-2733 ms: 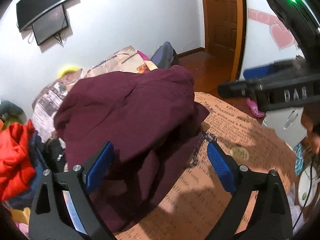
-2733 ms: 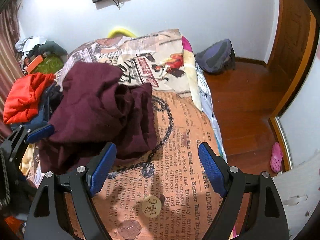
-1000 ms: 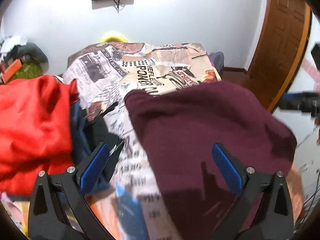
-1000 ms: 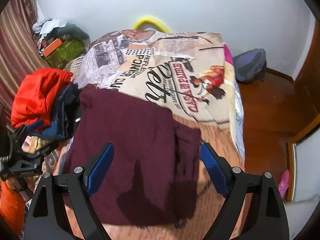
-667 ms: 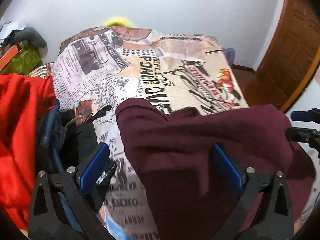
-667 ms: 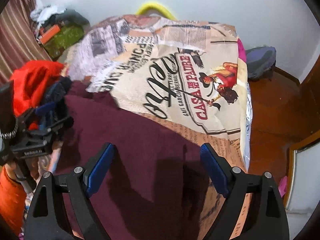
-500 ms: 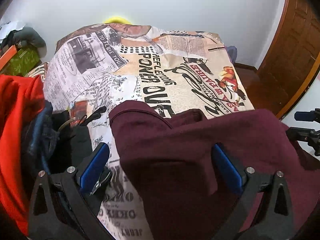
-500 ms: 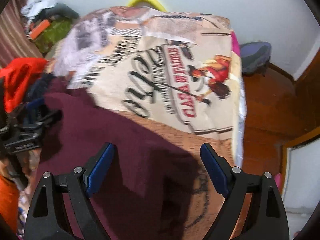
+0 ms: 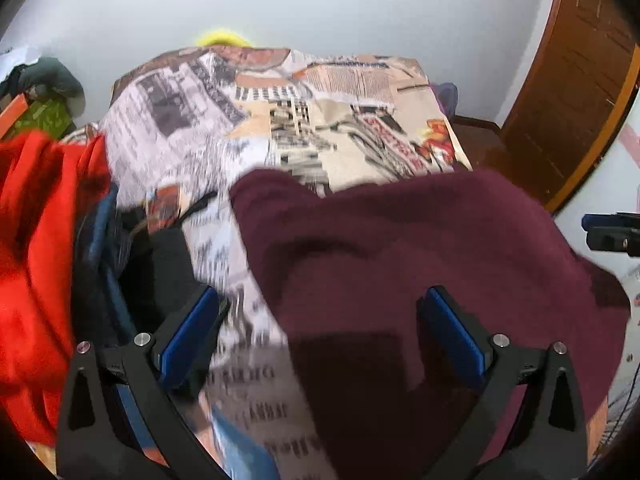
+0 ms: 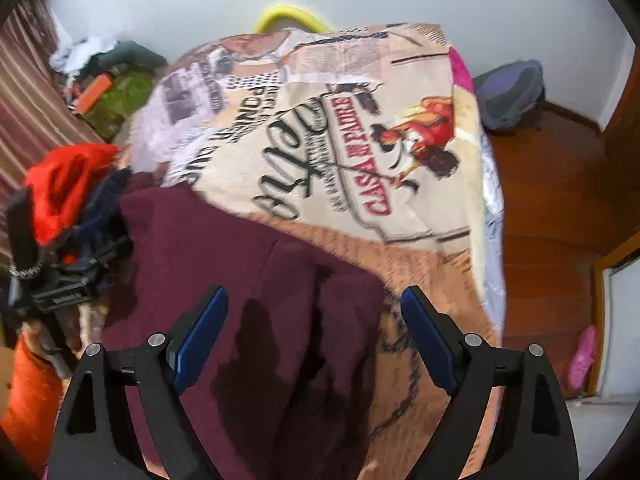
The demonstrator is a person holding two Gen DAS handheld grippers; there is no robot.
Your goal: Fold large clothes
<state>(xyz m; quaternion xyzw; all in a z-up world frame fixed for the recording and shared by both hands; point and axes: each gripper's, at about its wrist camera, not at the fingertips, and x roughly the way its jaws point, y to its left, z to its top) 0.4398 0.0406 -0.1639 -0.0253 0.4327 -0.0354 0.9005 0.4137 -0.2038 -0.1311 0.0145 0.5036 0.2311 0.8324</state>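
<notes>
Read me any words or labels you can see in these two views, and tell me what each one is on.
"CASA DE PADRE": red banner on the printed bedspread, right wrist view.
Large black script beside it: not clearly readable.
Newsprint text on the bedspread in the left wrist view: blurred.
White label on the left gripper: too small to read.

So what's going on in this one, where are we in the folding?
A person holds a gripper in each hand over a bed with a newspaper-print cover. A maroon garment lies spread on the near part of the bed. The left gripper and the right gripper both hang open above it, gripping nothing. A pile of red clothes and dark ones sits to the left. No fold is visible yet.
</notes>
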